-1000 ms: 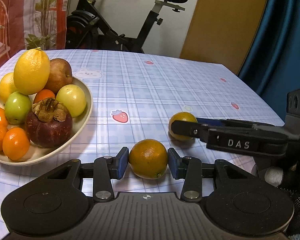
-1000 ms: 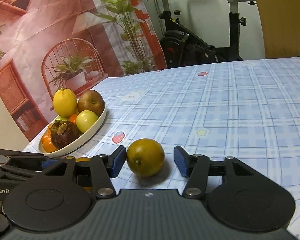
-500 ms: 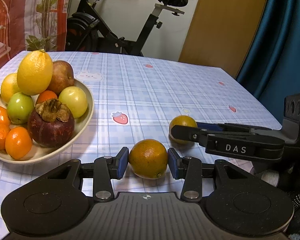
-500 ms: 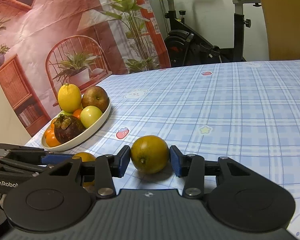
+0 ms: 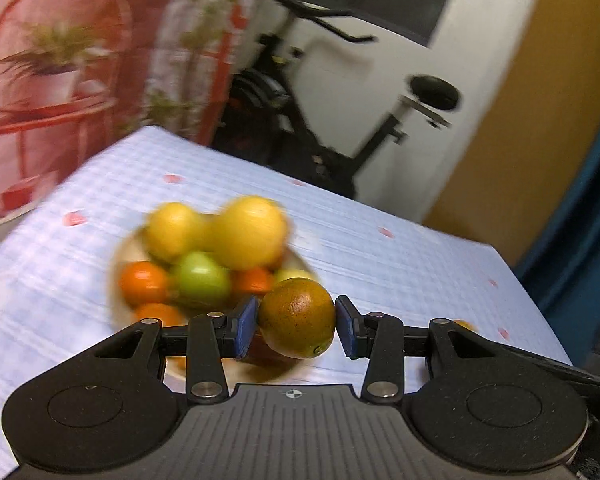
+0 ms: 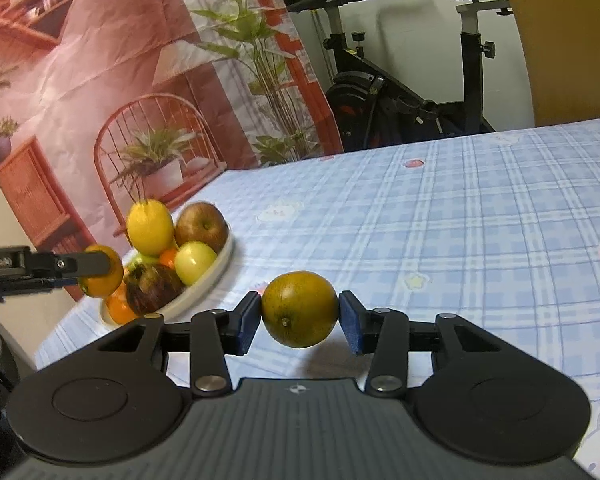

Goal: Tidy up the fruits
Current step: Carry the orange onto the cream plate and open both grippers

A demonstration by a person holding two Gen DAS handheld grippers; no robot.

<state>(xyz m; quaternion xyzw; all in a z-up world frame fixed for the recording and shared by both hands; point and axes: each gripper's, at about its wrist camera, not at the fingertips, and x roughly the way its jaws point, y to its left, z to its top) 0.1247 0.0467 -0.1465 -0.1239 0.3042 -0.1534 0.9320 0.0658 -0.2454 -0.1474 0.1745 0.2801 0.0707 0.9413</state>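
Two oranges are now gripped, one by each tool. In the left wrist view, the left tool point(image 5: 296, 326) pinches an orange point(image 5: 297, 317) between its blue pads at lower centre of the frame. A second ago that fruit sat on the table point(image 5: 400, 264) with the bowl point(image 5: 118, 256) off to the left; now the blurred bowl of fruit lies straight behind the orange, so the carry toward it is under way.

In the right wrist view, the right tool point(image 6: 299, 322) has both pads against the second orange point(image 6: 300, 309), where a gap showed on each side a second ago. A shadow lies on the cloth under it; whether it has left the table is unclear. At left of the frame the left tool's orange point(image 6: 102, 270) hangs just beside the bowl's point(image 6: 204, 284) near rim. Release there looks like the next step.
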